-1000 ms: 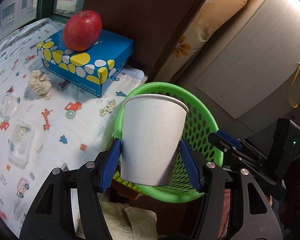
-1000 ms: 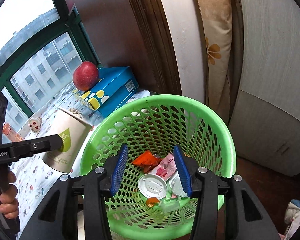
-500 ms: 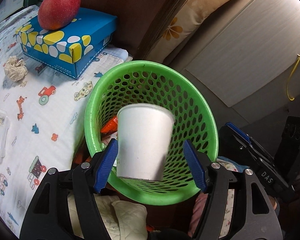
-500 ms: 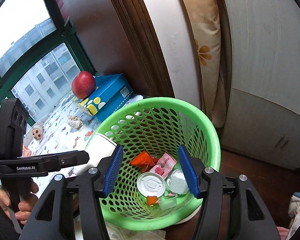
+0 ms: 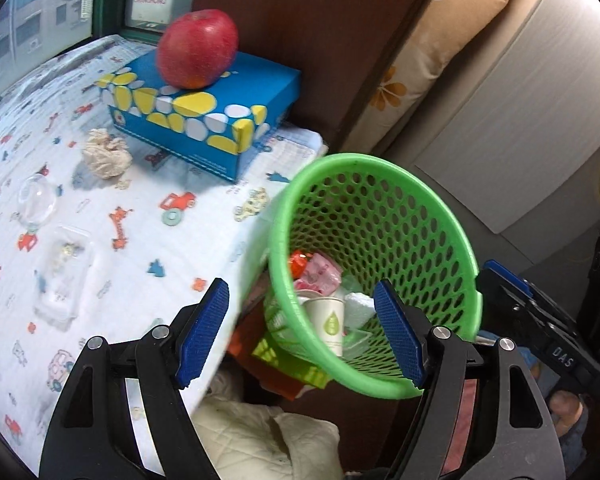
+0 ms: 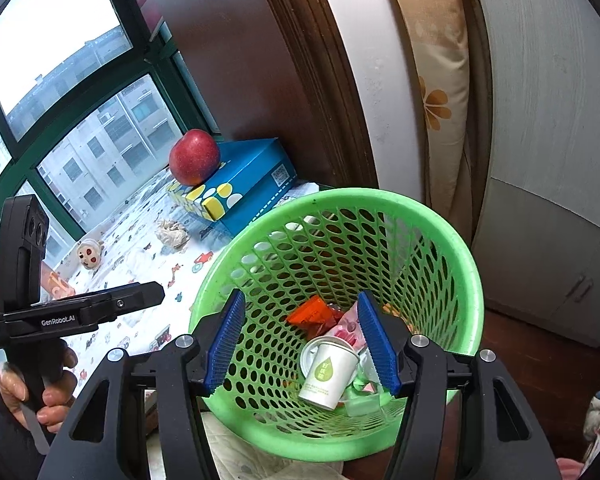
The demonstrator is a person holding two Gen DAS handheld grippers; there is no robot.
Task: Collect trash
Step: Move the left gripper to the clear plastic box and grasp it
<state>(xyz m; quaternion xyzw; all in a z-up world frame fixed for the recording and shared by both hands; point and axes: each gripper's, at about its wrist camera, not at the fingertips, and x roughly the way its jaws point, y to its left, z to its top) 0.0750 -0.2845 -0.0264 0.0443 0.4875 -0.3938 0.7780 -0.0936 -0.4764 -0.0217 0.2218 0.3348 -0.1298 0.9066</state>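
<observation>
A green perforated basket (image 5: 440, 216) (image 6: 452, 248) hangs off the table edge. A white paper cup (image 5: 327, 325) (image 6: 329, 372) lies inside it on wrappers and a lid. My left gripper (image 5: 300, 334) is open and empty, above the basket's near rim. My right gripper (image 6: 300, 342) stands with jaws apart over the basket's near rim; whether it grips the rim I cannot tell. A crumpled paper ball (image 5: 106, 159) (image 6: 172, 234) lies on the patterned tablecloth (image 5: 100, 248). A clear plastic lid (image 5: 36, 202) and a clear plastic pack (image 5: 62, 276) lie left of it.
A blue tissue box (image 5: 204, 114) with a red apple (image 5: 196, 54) on top stands at the table's back, by a brown wall. A small toy figure (image 6: 89, 254) sits near the window. A cushion and a white cabinet (image 5: 520, 112) stand behind the basket.
My left gripper opened and let go of the paper cup, which dropped into the basket. The left gripper then pulled back toward the table.
</observation>
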